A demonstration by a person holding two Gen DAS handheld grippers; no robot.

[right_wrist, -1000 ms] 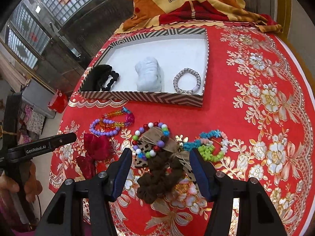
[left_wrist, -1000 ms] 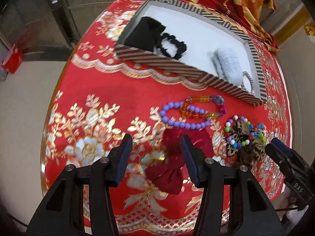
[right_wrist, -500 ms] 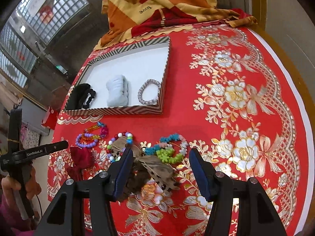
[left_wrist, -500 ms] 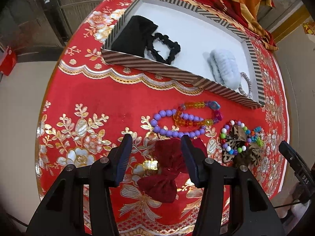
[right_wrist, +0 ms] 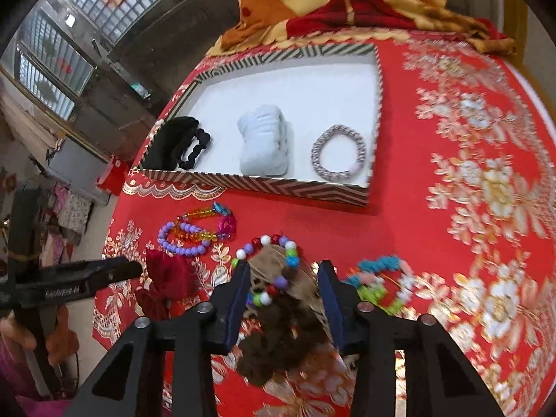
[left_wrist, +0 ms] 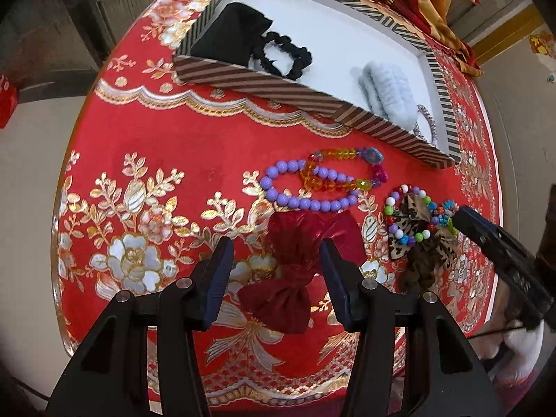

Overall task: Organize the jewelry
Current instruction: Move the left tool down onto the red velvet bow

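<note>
My left gripper (left_wrist: 276, 253) is open, its fingers on either side of a dark red bow (left_wrist: 299, 267) on the red cloth. My right gripper (right_wrist: 283, 278) is open around a leopard-print bow with a brown scrunchie (right_wrist: 278, 330) and a multicoloured bead bracelet (right_wrist: 267, 271). A purple bead bracelet (left_wrist: 305, 191) and an orange bead bracelet (left_wrist: 344, 170) lie near the striped tray (left_wrist: 278, 83). The tray holds a black pouch (right_wrist: 170, 142), a black scrunchie (right_wrist: 196, 149), a pale blue scrunchie (right_wrist: 266, 146) and a silver bracelet (right_wrist: 338, 156).
A blue and green bead bracelet (right_wrist: 378, 281) lies right of my right gripper. An orange and red blanket (right_wrist: 347, 0) is piled behind the tray. The round table's edge (left_wrist: 66, 180) drops off at the left.
My right gripper swung right, then came back left and now brackets the leopard bow pile. My left gripper stays over the red bow, a little closer.
</note>
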